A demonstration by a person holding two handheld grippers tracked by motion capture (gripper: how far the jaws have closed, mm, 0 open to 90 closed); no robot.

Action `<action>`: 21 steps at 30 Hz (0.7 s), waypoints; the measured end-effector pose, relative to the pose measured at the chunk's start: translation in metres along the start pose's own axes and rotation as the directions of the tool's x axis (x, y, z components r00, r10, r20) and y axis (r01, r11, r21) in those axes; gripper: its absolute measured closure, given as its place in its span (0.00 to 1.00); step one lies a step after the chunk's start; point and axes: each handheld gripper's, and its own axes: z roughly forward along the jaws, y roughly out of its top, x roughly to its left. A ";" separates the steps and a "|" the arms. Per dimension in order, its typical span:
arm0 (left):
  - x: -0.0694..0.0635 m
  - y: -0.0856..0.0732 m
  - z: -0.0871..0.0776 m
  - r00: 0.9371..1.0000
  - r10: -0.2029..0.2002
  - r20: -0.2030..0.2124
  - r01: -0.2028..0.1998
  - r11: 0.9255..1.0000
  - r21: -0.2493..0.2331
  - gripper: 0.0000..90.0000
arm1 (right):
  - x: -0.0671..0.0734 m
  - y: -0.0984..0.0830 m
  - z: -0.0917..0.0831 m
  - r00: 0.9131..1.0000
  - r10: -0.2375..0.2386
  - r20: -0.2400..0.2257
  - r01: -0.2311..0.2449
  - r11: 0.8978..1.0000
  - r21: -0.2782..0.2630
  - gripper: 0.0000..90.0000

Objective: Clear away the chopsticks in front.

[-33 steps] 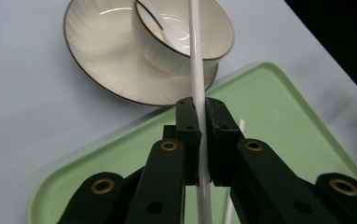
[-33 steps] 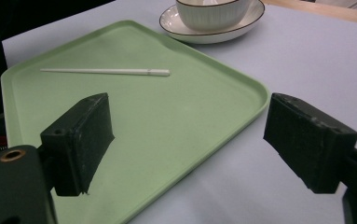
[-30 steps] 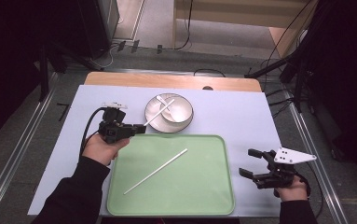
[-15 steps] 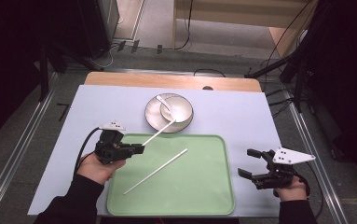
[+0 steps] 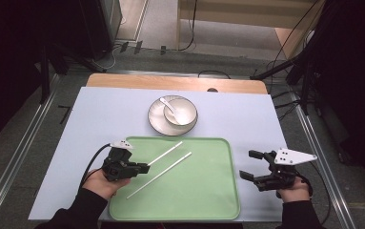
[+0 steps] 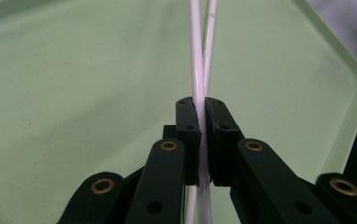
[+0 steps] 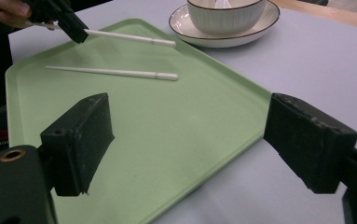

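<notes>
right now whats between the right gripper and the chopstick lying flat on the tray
Only bare green tray. In the high view, nothing sits between the open right gripper and the loose chopstick; the right gripper view shows the same.

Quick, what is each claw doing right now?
Left claw: closed on a white chopstick over the green tray.
Right claw: open, holding nothing.

Even overhead light falls on the table (image 5: 99,124); the room around it is dark. Shadows on the tray (image 5: 208,191) are faint. The high view is sharp. In the left gripper view the jaws and chopstick (image 6: 195,56) are soft, close to the lens; the tray's far rim blurs
</notes>
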 end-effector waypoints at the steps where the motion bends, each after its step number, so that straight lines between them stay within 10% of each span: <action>1: 0.001 0.000 0.002 1.000 0.010 -0.003 -0.010 1.000 0.015 0.96 | 0.000 0.000 0.000 1.000 0.001 -0.001 -0.001 1.000 0.000 0.18; 21: 0.008 -0.003 0.029 0.998 0.029 -0.055 -0.023 0.994 0.107 0.95 | -0.001 0.000 0.000 1.000 -0.001 0.000 0.001 1.000 -0.002 0.18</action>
